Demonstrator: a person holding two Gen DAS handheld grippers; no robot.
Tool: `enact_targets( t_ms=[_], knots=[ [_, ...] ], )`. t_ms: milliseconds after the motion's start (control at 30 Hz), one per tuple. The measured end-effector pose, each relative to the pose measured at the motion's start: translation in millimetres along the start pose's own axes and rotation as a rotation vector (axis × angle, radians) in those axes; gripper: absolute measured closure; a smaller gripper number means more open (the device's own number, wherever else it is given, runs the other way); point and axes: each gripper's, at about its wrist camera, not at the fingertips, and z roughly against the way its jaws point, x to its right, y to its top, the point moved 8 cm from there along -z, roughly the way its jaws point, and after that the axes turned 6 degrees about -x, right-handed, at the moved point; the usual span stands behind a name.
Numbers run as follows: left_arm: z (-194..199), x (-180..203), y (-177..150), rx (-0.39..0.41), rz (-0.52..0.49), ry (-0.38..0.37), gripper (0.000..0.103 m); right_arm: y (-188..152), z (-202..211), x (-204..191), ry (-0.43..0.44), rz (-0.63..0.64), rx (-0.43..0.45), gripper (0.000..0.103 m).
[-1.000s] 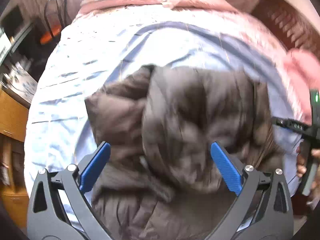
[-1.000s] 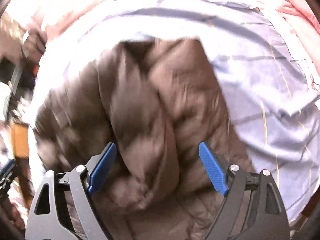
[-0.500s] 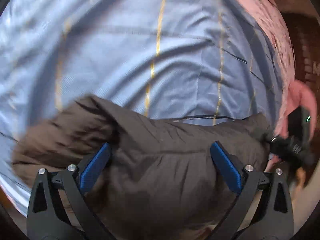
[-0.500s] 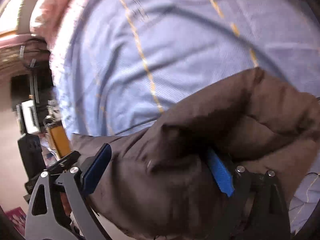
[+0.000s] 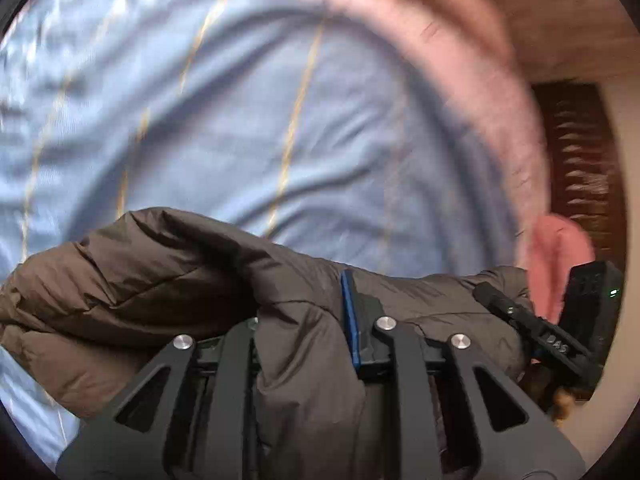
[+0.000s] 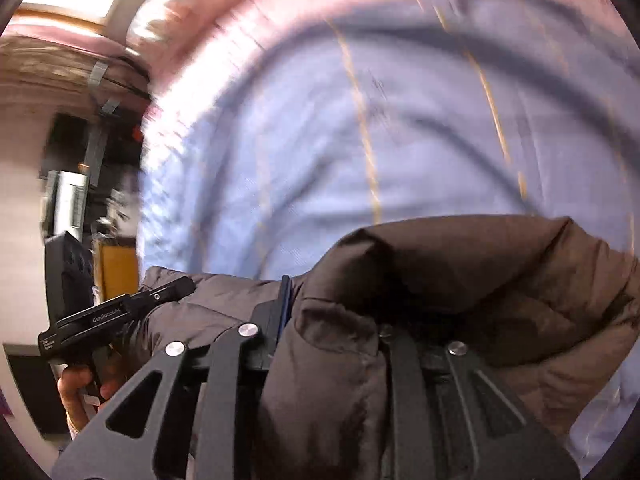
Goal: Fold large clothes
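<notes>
Left gripper: fingers drawn close together, pinching a thick fold of the brown puffer jacket. One blue pad shows edge-on just right of the pinched fabric; the other is buried in the cloth. Jacket fills the lower half of the frame, bulging out to the lower left and running right toward the other tool.

Right gripper: fingers likewise closed on the same jacket, a padded ridge squeezed between them. A sliver of blue pad sits at the left of the fold; the right pad is hidden. Fabric billows to the lower right of the frame.

Each tool shows in the other's view: the right one at the right edge of the left wrist view, the left one at lower left of the right wrist view, with a bare hand holding its grip.

Behind the jacket, a light blue bedsheet with thin gold lines covers the bed in the upper part of both frames, blurred. Pink bedding rims it toward the upper right in the left wrist view. Dark furniture is smeared at the left edge of the right wrist view.
</notes>
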Motion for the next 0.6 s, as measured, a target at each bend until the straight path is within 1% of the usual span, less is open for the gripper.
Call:
enact_targets(
  t_ms=[67,100,133,167,200,233,333,400,433,533,600],
  knots=[
    [38.1,19.8,10.3,0.115,-0.066,-0.025,0.084,14.9,34.2,-29.5,0.025,0.112,0.135,0.081],
    [51.0,27.2,11.5,0.158,-0.093,-0.018,0.084,17.8,42.9,-35.5,0.033,0.134,0.165,0.081],
    [63.1,34.2,9.1,0.206,-0.13,0.011,0.083,20.1,53.9,-45.1,0.042,0.162,0.206,0.081],
    [64.7,37.4,5.3,0.223,-0.152,0.04,0.082,19.1,61.0,-51.7,0.035,0.188,0.231,0.081],
    [66.0,38.0,-1.6,0.231,-0.165,0.066,0.082,14.3,62.1,-56.6,0.007,0.226,0.236,0.081],
    [66.2,36.5,-10.3,0.231,-0.164,0.076,0.082,10.2,62.1,-56.1,-0.006,0.241,0.232,0.081],
    [71.4,30.3,-45.6,0.239,-0.176,0.058,0.08,-26.8,67.8,-60.5,-0.021,0.318,0.232,0.081],
    [79.8,23.3,-78.8,0.249,-0.196,0.044,0.075,-56.8,77.4,-63.8,-0.035,0.38,0.234,0.081],
    [80.8,22.1,-93.0,0.246,-0.206,0.049,0.074,-70.3,80.1,-64.0,-0.037,0.397,0.231,0.081],
    [79.1,13.5,-143.7,0.234,-0.215,0.062,0.07,-123.7,85.5,-62.5,-0.032,0.413,0.212,0.08],
    [72.3,4.6,-184.4,0.202,-0.199,0.077,0.067,-161.2,85.5,-56.0,-0.034,0.395,0.19,0.079]
  ],
)
